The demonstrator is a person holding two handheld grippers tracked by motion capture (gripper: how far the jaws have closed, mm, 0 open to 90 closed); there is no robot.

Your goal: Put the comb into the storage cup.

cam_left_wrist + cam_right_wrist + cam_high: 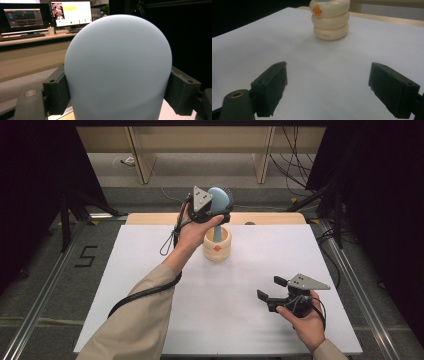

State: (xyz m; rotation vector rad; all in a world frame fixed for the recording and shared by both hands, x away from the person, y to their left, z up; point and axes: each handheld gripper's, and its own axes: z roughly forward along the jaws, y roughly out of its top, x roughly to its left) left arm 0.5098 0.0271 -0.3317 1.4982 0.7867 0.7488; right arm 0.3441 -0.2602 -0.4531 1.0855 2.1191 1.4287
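Note:
A pale blue brush (219, 200) with a rounded head stands upright, its handle reaching down into a cream ribbed holder (217, 245) at the table's far middle. My left gripper (216, 206) is shut on the brush head; in the left gripper view both black pads press the sides of the smooth blue head (117, 62). The holder (330, 22) carries a small orange duck mark. My right gripper (269, 288) hovers low over the near right of the table, open, with nothing between its pads (272, 87).
A white mat (150, 270) covers the table, with a wooden edge (270, 218) behind it. Cables (295, 175) lie on the floor beyond. A desk with lit monitors (70, 12) stands in the background of the left gripper view.

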